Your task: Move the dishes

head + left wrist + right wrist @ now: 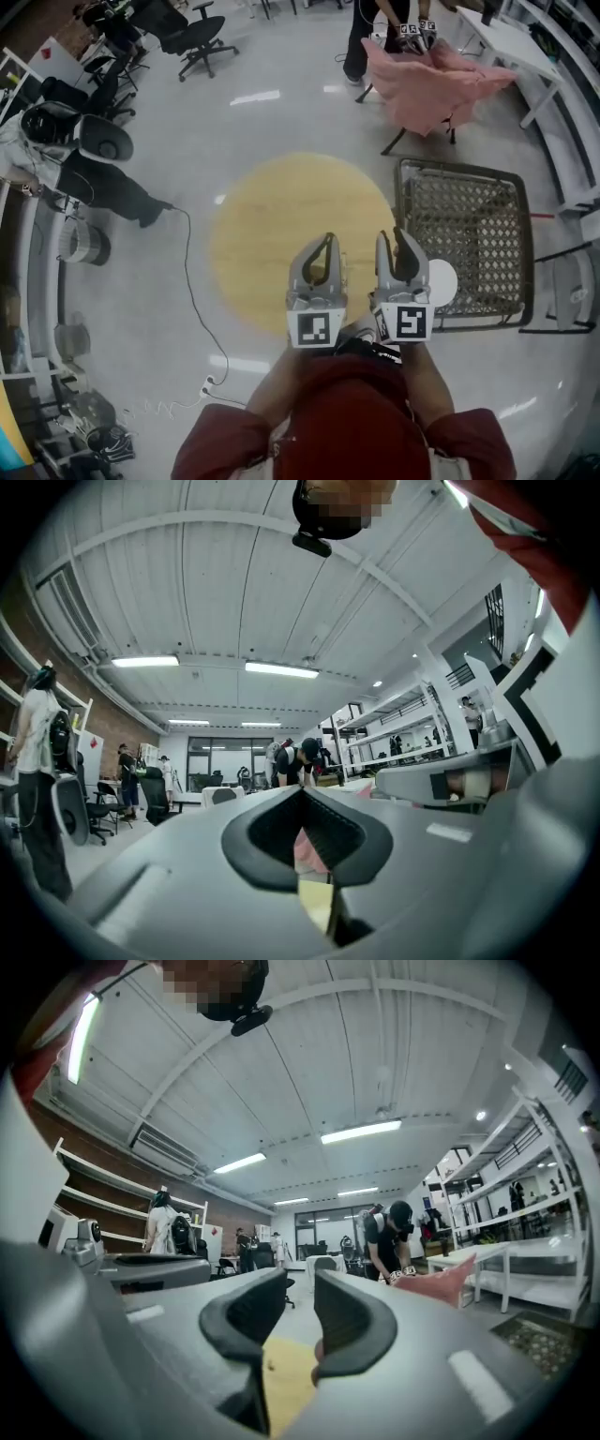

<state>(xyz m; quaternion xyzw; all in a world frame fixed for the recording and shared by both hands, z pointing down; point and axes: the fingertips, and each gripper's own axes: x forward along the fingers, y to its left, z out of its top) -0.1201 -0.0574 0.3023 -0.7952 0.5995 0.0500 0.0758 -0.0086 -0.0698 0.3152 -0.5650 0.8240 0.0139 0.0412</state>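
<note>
White dish (444,281): one shows, a round white disc lying at the near left edge of the single dark wire-mesh rack (464,225), partly hidden behind the right gripper (393,242) in the head view. The rack stands on the floor just to the right of the one round yellow counter (272,216), whose top carries nothing.

Two grippers are held side by side over the near edge of the counter, both pointing away from the person. The left gripper (326,246) has its fingers closed tip to tip, with only the curved hollow between the pads left, and nothing is caught in it. In the right gripper view the right gripper's fingers (352,1321) stand partly apart with a clear gap, and nothing sits between them; only the yellow counter top and floor show through.

Farther off, one pink cloth (431,80) drapes over a chair, with one person (375,28) bent over it. A second person (75,155) is at the left.
</note>
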